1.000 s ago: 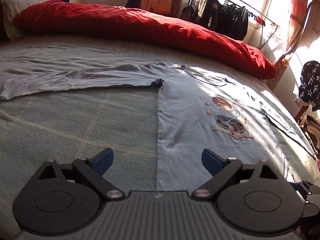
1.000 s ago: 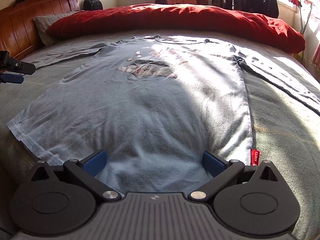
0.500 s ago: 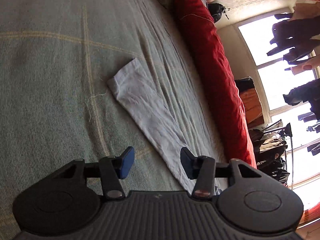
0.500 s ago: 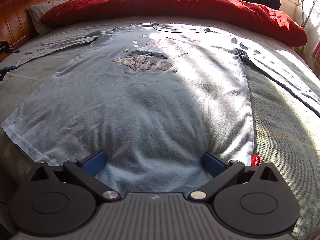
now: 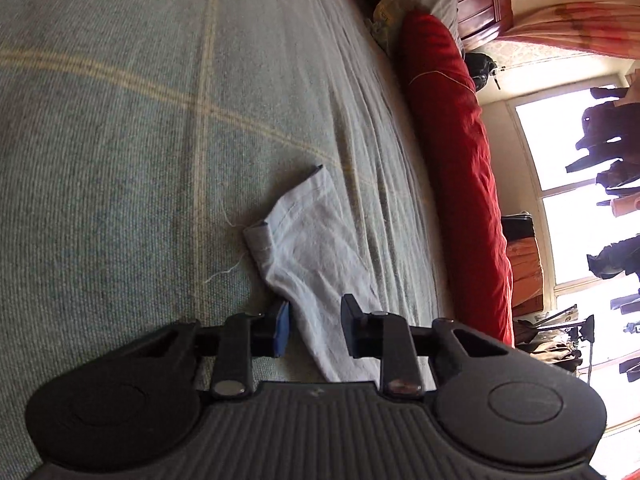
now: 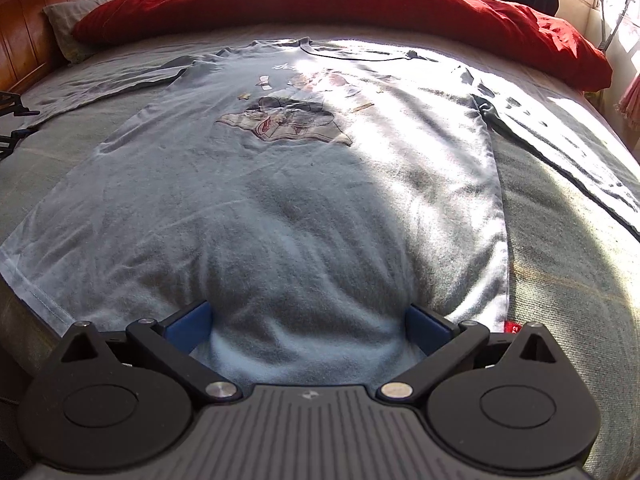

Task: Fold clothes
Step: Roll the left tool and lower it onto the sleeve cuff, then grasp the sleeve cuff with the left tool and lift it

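Pale blue long-sleeved shirt [image 6: 280, 200] spread flat on the bed [image 5: 120, 120], right gripper [image 6: 308, 320] fingers spread wide over its near hem, left gripper [image 5: 314, 324] fingers just closing, narrowed around the sleeve [image 5: 316, 264] near its cuff, not visibly pinching, after facing the shirt body a second earlier.

bed [image 6: 568, 280] w/ grey-green plaid cover | pale blue long-sleeve shirt [image 6: 280, 208] laid flat on it, front print up, sleeves spread out | red duvet [image 6: 320, 4] bunched along far edge | grey pillow [image 6: 64, 24] by wooden headboard [image 6: 20, 40]
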`<state>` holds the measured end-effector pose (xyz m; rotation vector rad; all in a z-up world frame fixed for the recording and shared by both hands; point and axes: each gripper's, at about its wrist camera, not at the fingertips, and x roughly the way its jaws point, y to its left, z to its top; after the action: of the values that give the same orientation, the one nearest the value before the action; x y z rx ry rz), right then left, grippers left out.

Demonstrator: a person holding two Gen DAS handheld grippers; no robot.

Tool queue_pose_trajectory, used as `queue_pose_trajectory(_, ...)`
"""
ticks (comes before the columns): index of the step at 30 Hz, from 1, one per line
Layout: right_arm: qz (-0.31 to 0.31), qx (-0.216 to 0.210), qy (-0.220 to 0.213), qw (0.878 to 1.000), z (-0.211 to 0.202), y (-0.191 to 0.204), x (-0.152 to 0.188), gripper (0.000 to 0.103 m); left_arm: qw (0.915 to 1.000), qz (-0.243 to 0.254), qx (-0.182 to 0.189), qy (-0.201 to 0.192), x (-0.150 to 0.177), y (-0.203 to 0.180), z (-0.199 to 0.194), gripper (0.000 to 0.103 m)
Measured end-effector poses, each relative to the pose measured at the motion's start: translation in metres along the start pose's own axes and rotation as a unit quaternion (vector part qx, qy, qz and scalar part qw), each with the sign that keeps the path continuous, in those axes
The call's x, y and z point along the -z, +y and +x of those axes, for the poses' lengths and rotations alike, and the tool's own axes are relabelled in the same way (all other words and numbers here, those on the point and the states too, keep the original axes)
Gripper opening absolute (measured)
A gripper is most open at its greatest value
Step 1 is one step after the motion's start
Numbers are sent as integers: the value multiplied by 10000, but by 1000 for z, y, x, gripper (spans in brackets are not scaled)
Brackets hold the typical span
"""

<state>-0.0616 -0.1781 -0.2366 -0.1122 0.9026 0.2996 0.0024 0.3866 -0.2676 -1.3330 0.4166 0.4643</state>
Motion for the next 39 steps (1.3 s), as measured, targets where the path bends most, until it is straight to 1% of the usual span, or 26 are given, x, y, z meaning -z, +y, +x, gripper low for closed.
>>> queue_pose_trajectory(7,-8,6,21,10000,1,0,-2,103,9980,-426,159,-447,-10,8,4,26)
queue_pose_trajectory(11,-13,16,32,10000,1,0,-2,103,9983,-268,192,-487,-11,12,3,27)
queue_pose_trajectory(15,-4,42,55,10000,1,1,-3,103,9986,-39,84,-515,-12,13,-5,27)
queue_pose_trajectory(17,-7,51,52,10000,1,2,-3,103,9986,142,-39,-518,-11,9,-7,24)
queue_pose_trajectory(18,-7,51,48,10000,1,2,-3,103,9983,235,-147,-513,-11,7,-8,19)
queue_pose_trajectory(19,-8,51,44,10000,1,2,-3,103,9978,329,-256,-508,-11,4,-9,12)
queue_pose_trajectory(22,-12,59,34,10000,0,2,-2,103,9964,478,-527,-468,-11,-2,-10,3)
queue_pose_trajectory(23,-16,65,30,10000,0,2,-2,103,9957,543,-603,-439,-12,-5,-10,2)
queue_pose_trajectory(25,-25,76,31,10000,0,3,-2,103,9931,791,-800,-341,-13,-18,-11,2)
queue_pose_trajectory(28,-102,107,126,9998,-2,5,-6,103,9892,1170,-841,-255,-12,-39,-14,1)
queue_pose_trajectory(32,-227,131,139,9996,-7,8,-10,103,9847,1579,-712,-204,-6,-72,-21,1)
queue_pose_trajectory(34,-269,54,91,9996,-12,10,-10,103,9815,1800,-641,-138,-1,-93,-23,1)
queue_pose_trajectory(39,-375,-168,-64,9991,-26,15,-8,103,9686,2424,-551,76,25,-142,-25,1)
